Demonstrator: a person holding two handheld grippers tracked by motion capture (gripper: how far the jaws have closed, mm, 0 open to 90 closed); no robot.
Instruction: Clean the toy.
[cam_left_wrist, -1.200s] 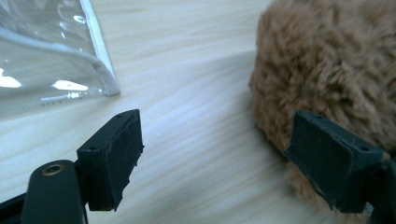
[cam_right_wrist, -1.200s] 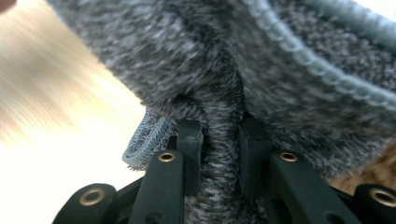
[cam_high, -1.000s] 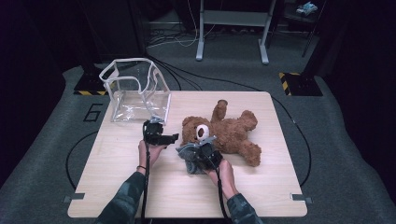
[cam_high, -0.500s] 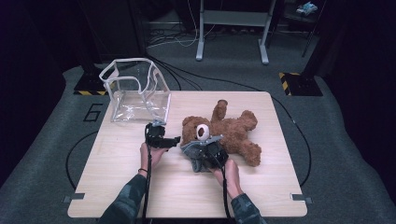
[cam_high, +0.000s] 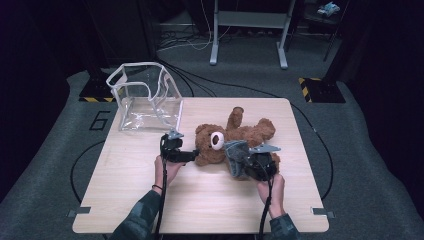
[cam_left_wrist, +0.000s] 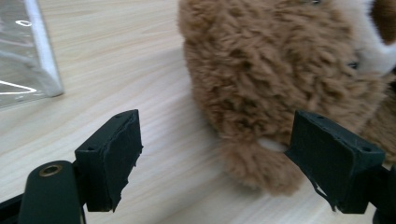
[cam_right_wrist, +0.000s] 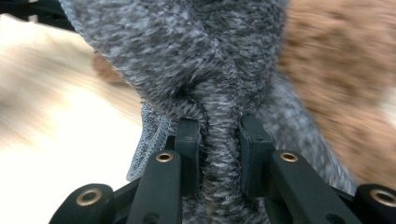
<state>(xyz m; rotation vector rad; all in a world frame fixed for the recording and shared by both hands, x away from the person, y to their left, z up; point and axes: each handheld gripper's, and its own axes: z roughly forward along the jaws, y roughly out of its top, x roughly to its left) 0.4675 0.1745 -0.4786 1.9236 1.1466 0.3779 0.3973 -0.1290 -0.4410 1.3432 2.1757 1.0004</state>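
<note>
Brown teddy bear (cam_high: 240, 137) on table, right gripper (cam_right_wrist: 218, 140) pinching grey knitted cloth (cam_right_wrist: 187, 56) beside bear, left gripper (cam_left_wrist: 217, 154) wide apart at bear's head, holding nothing

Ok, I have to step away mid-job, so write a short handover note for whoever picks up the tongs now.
Right tongs: shut on the grey knit garment, held up beside the teddy bear.
Left tongs: open, jaws either side of the bear's lower edge, not gripping.
Bear lies mid-table; clear bag stands open at the far left corner.
Done: garment picked up.
Left, probably: dress the bear; the garment is not on it yet.
</note>
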